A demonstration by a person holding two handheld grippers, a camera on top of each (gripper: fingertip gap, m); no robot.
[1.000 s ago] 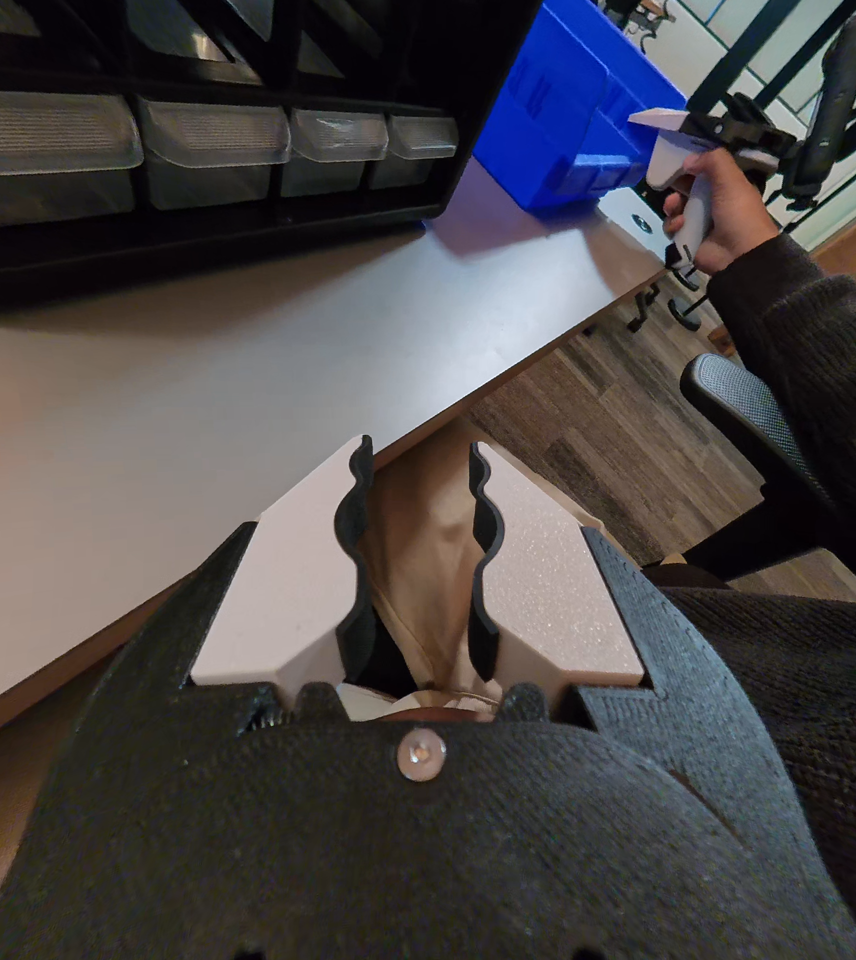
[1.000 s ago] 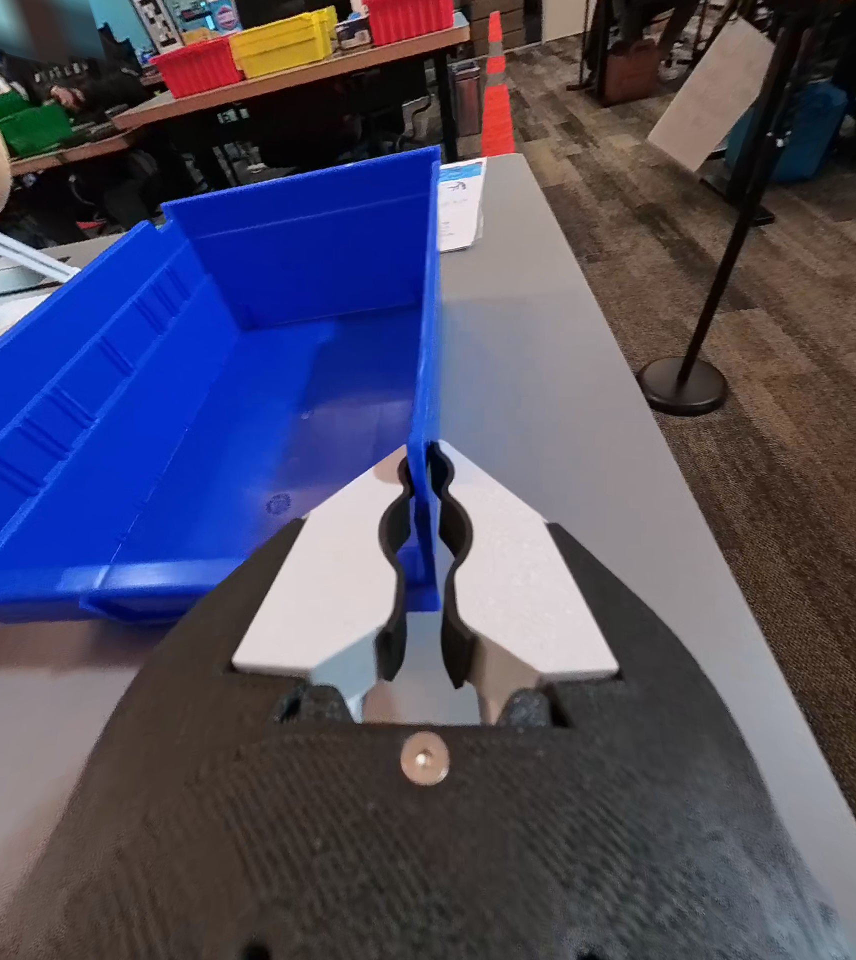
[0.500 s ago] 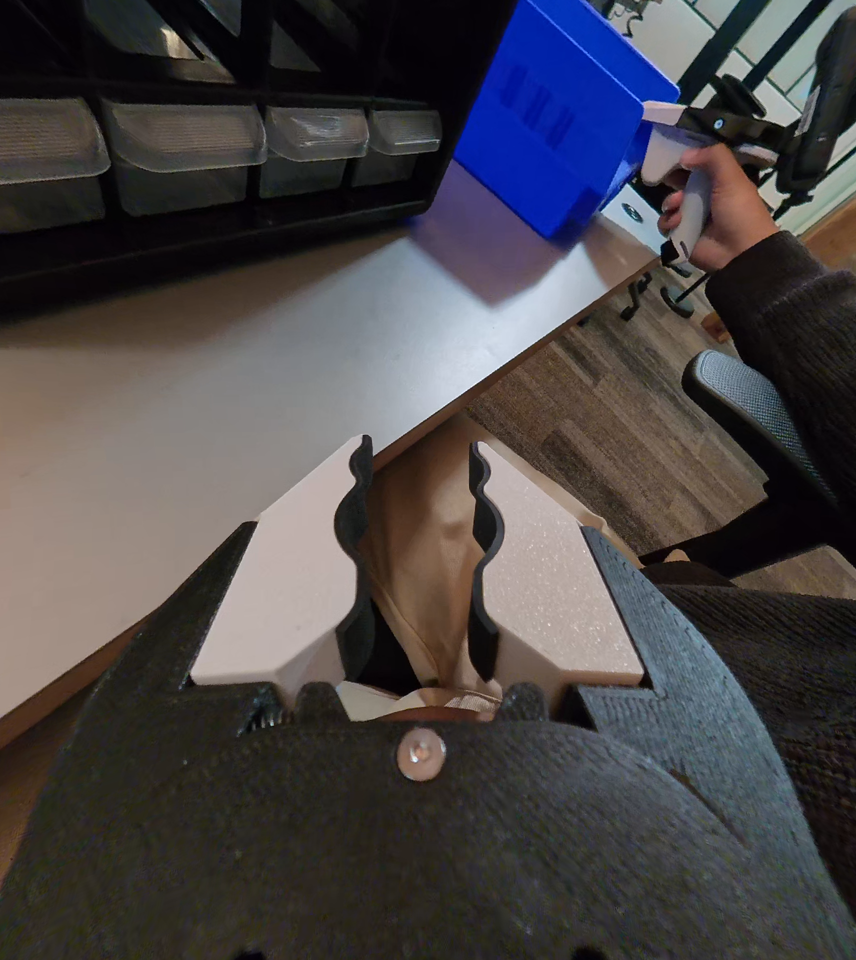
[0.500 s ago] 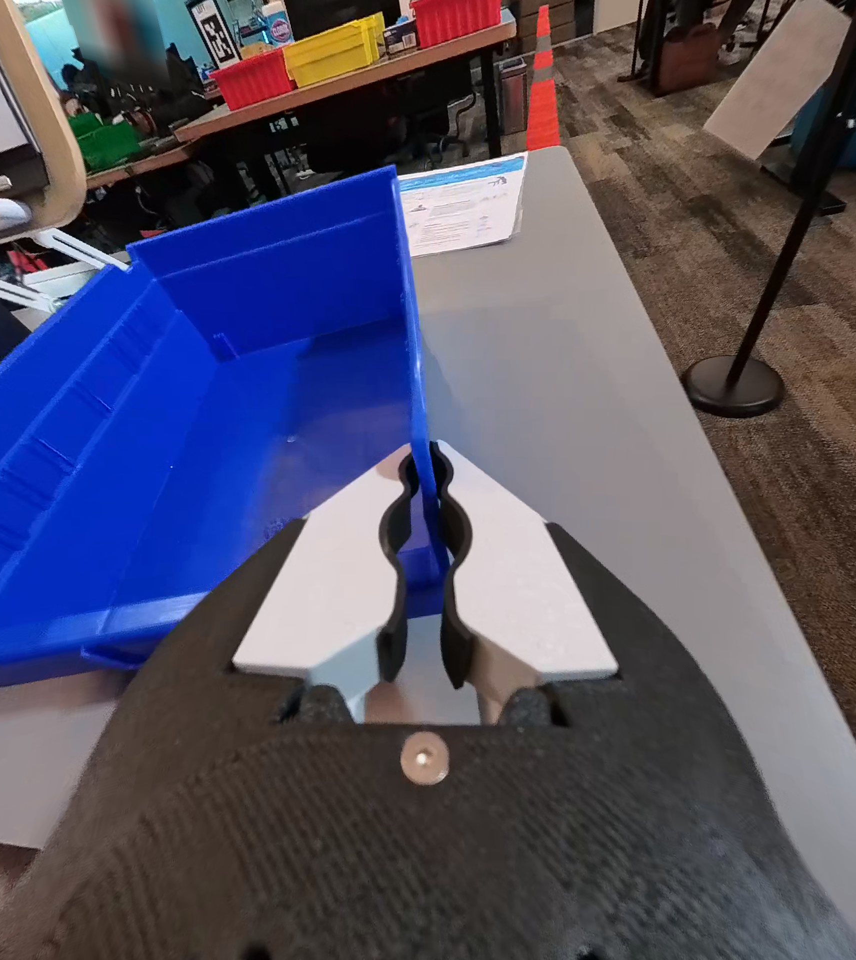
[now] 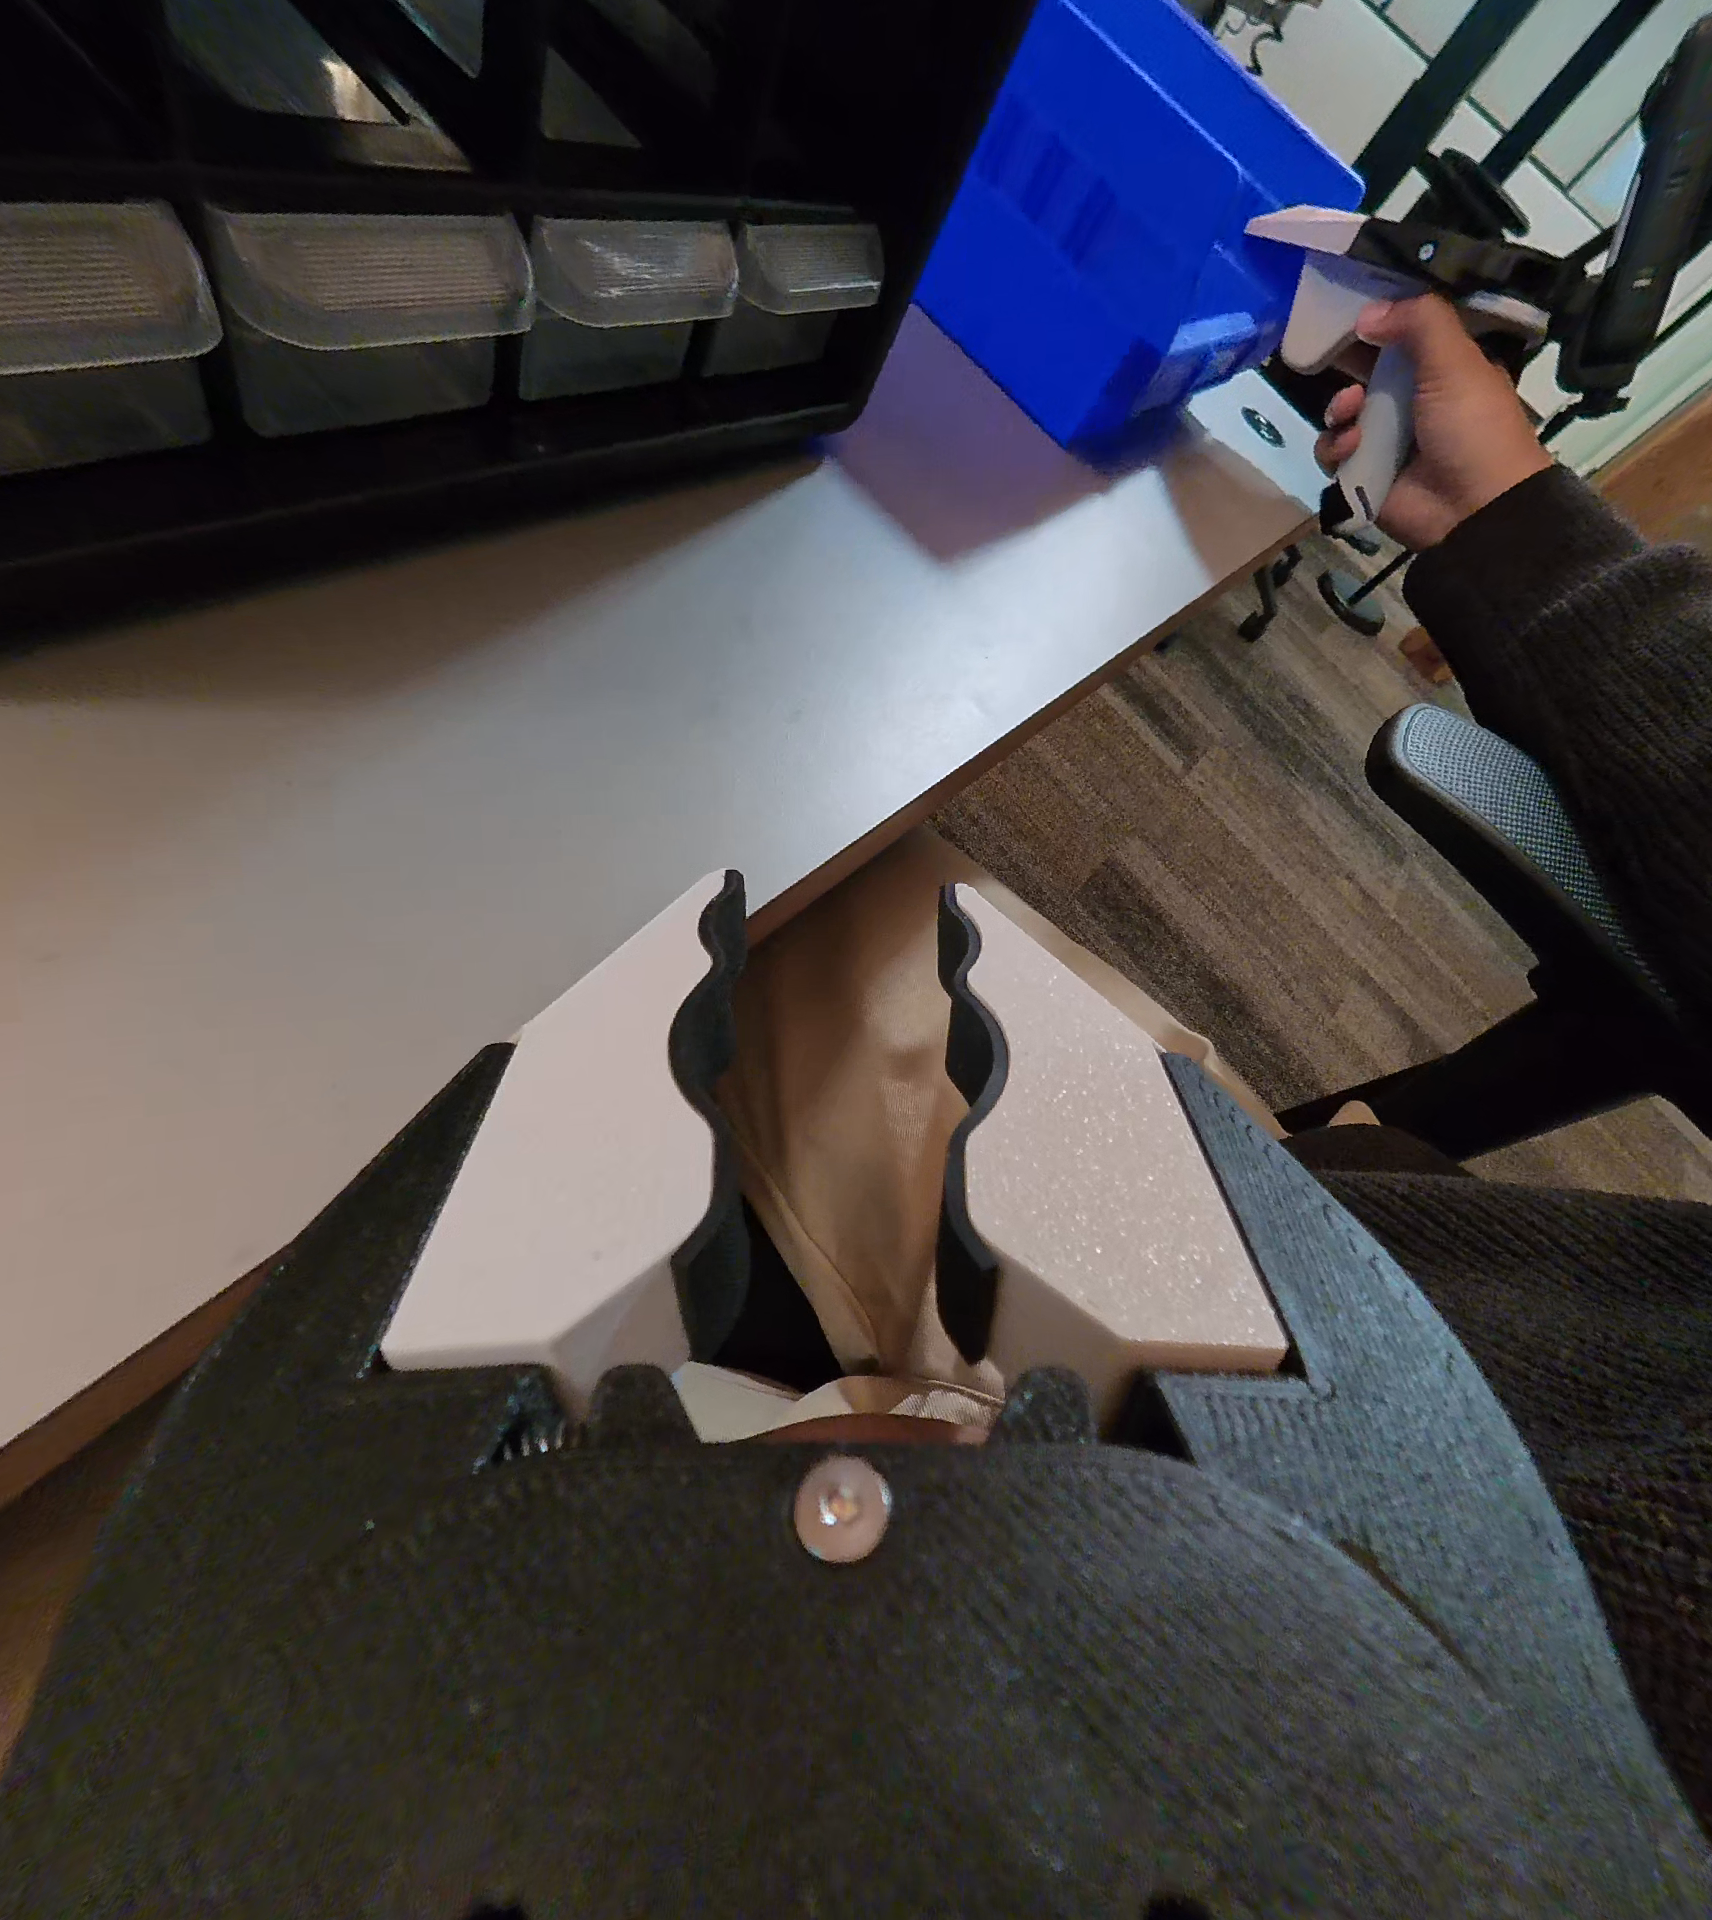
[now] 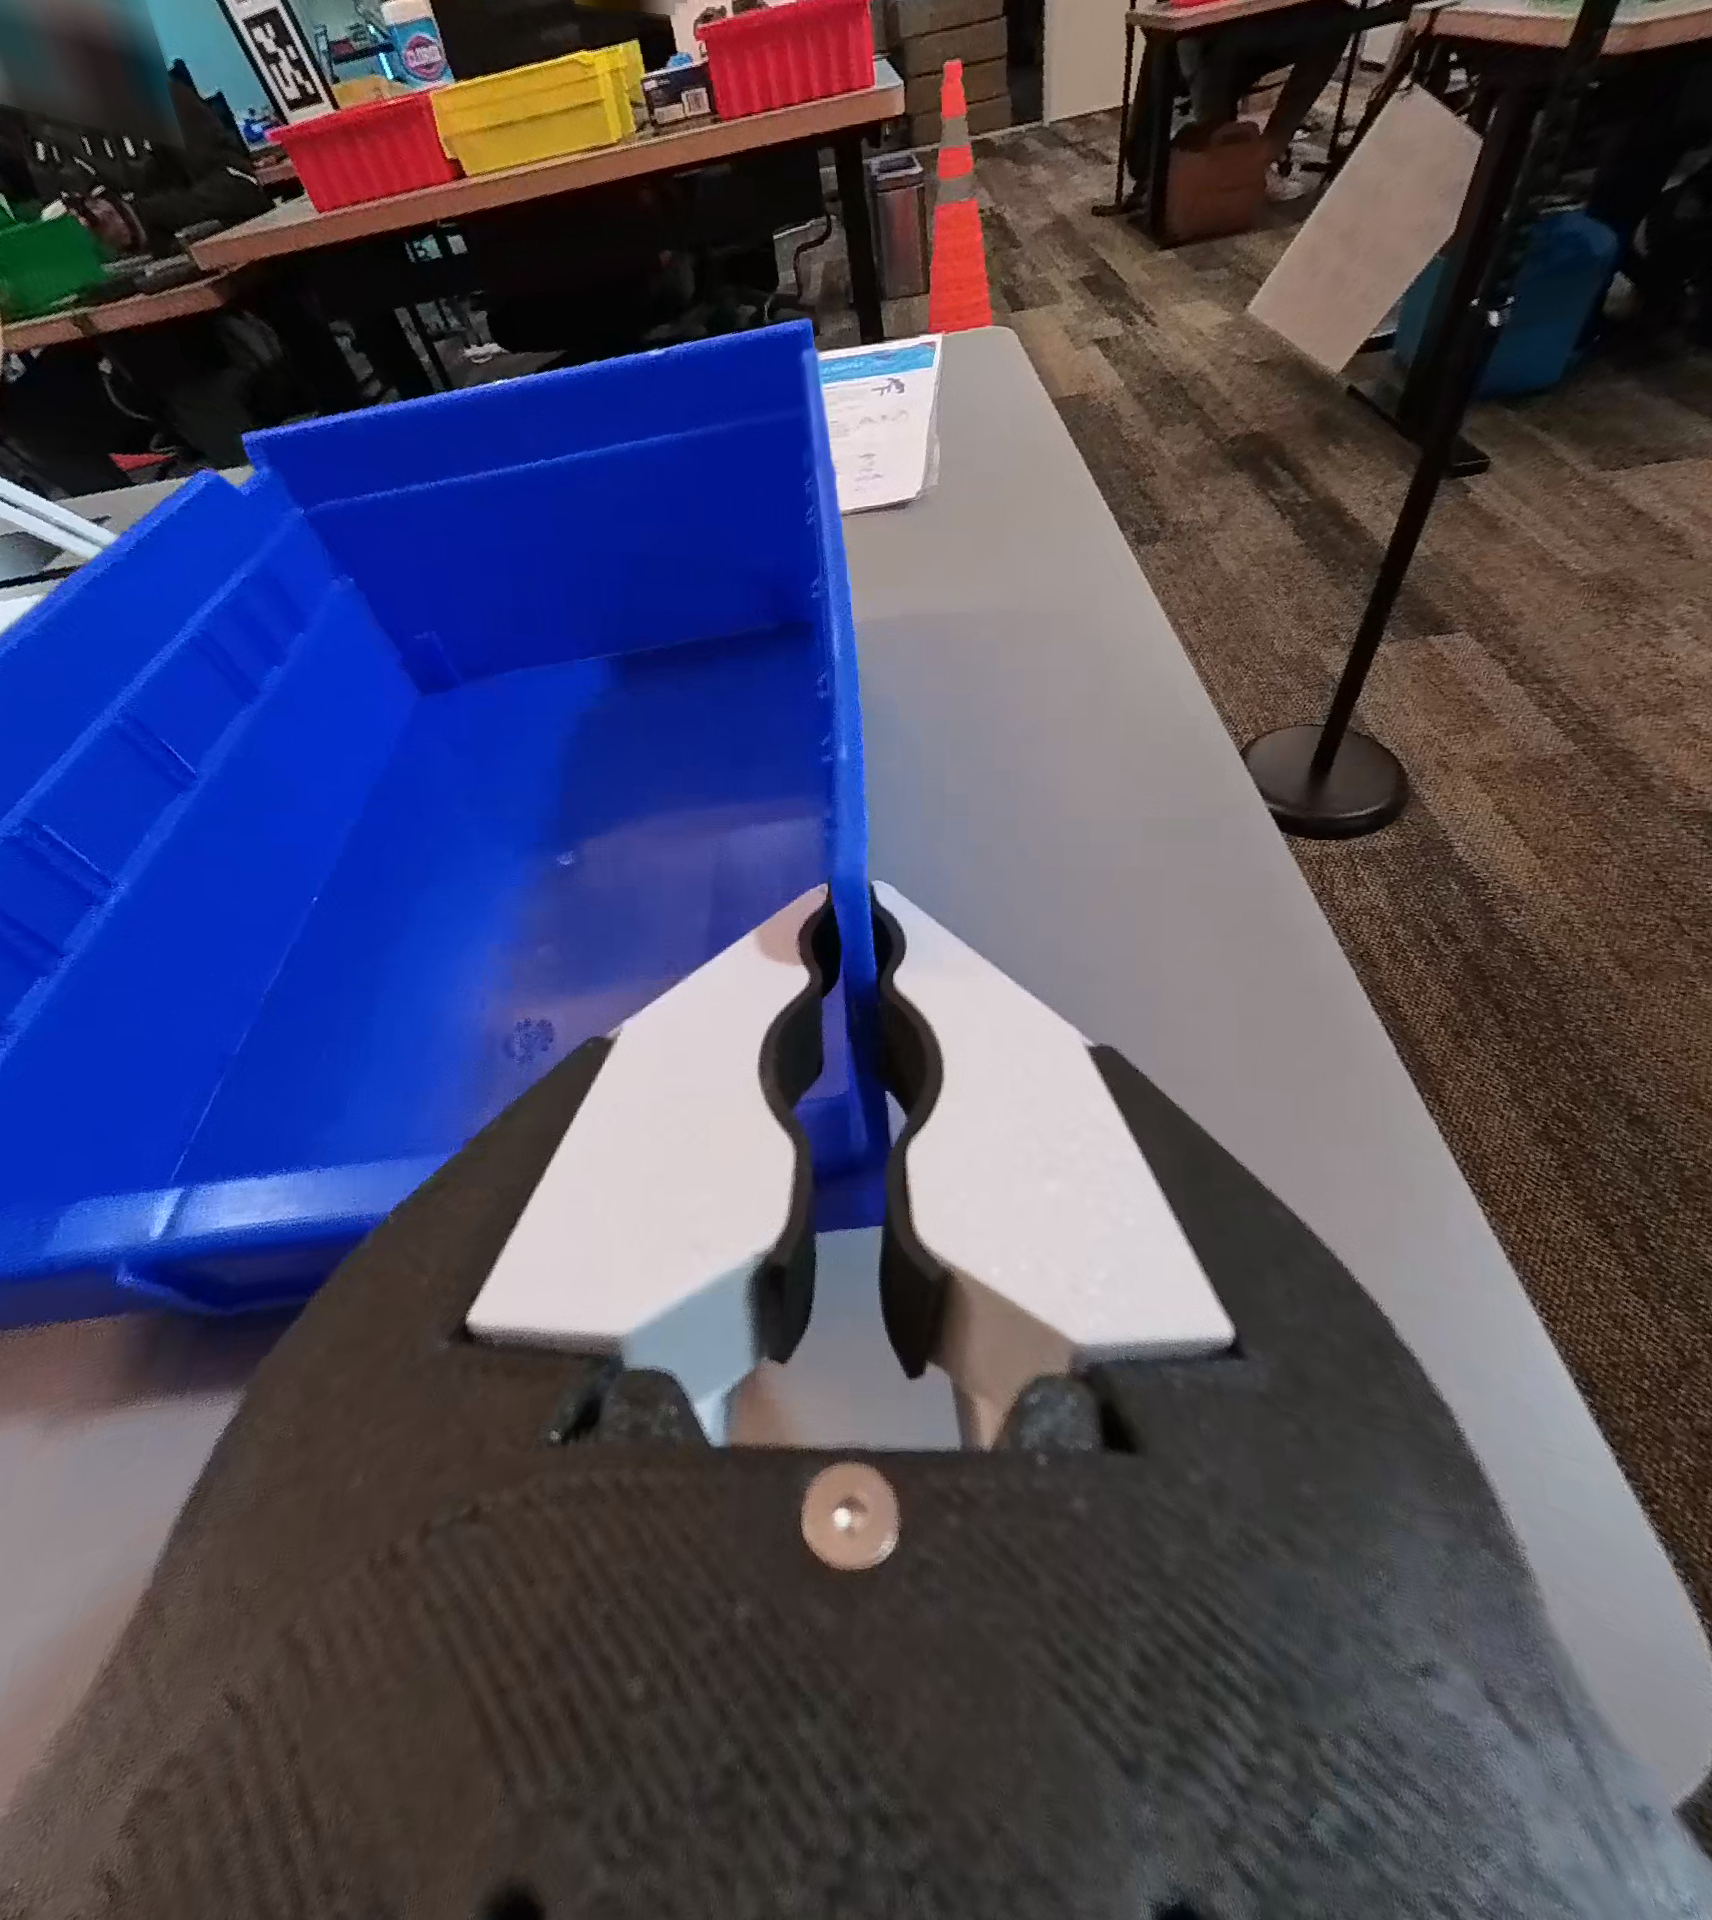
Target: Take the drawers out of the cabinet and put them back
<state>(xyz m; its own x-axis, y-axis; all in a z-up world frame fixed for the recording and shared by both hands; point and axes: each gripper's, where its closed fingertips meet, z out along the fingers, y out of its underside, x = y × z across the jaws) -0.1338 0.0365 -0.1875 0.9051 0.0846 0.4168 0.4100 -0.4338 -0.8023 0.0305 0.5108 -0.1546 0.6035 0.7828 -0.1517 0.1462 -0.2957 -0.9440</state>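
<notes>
A black cabinet (image 5: 395,499) with several clear plastic drawers (image 5: 364,301) stands at the back of the grey table (image 5: 416,779) in the left wrist view. My right gripper (image 6: 850,904) is shut on the right side wall of an empty blue bin (image 6: 436,831) and holds it lifted and tilted above the table. The bin (image 5: 1101,249) and the right gripper (image 5: 1299,234) also show in the left wrist view, right of the cabinet. My left gripper (image 5: 839,899) is open and empty, at the table's front edge above a person's lap.
A printed sheet (image 6: 878,421) lies on the table beyond the bin. A black stand base (image 6: 1325,779) sits on the carpet to the right. A chair armrest (image 5: 1486,800) is off the table's edge. Tables with red and yellow bins (image 6: 530,125) stand farther back.
The right gripper has raised and swung the blue bin, which now sits higher and tilted off the table beside the cabinet. The left gripper has stayed put, open.
</notes>
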